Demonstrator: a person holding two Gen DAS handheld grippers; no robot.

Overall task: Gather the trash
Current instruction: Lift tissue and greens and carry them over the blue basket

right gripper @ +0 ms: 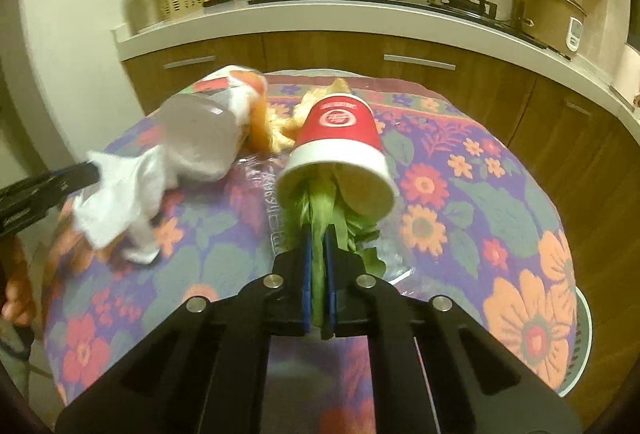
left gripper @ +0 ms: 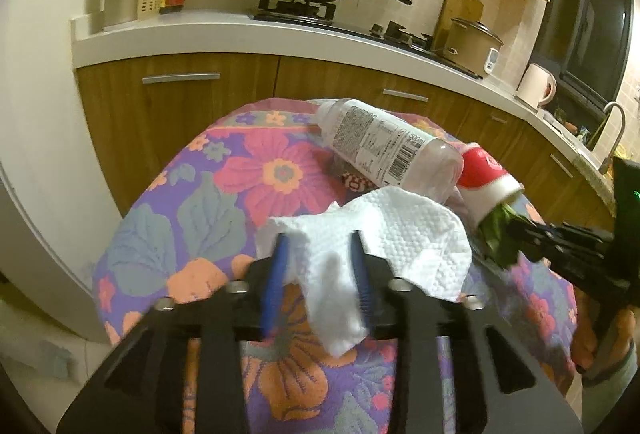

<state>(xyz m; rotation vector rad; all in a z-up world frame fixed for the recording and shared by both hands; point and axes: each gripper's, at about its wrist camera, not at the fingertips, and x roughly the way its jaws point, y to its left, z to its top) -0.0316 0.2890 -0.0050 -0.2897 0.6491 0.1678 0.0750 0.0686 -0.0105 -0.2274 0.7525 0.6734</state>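
From the left wrist view, my left hand-held gripper point(left gripper: 320, 254) stood with its blue pads apart, and the white paper towel point(left gripper: 372, 234) lay draped between and over them, a tail of it hanging down by the right pad; I could not see the pads pressing on it, so I judged it loose rather than held. The clear plastic bottle point(left gripper: 384, 146) lay on its side at about one o'clock from the towel, touching it, on the flowered cloth of the tabletop point(left gripper: 224, 218). The risk I saw there was plain: if I lifted with the jaws that wide, the towel could slide off, or its far edge could drag the bottle and set it rolling toward the cloth's edge. The red paper cup point(left gripper: 484, 174) lay tipped at two o'clock, beside the bottle. From the right wrist view, my right hand-held gripper point(right gripper: 318, 234) was clamped on the green leaves point(right gripper: 320, 210) that came out of the mouth of the cup point(right gripper: 344, 138), which lay on its side at twelve o'clock from the jaws, over a clear plastic sheet point(right gripper: 264, 194). I judged that thin leaves might tear or slip through the pads, and that pulling them could tug the light cup along and spill whatever else sat inside. Orange peel-like scraps point(right gripper: 280, 122) lay at eleven o'clock, behind the cup.
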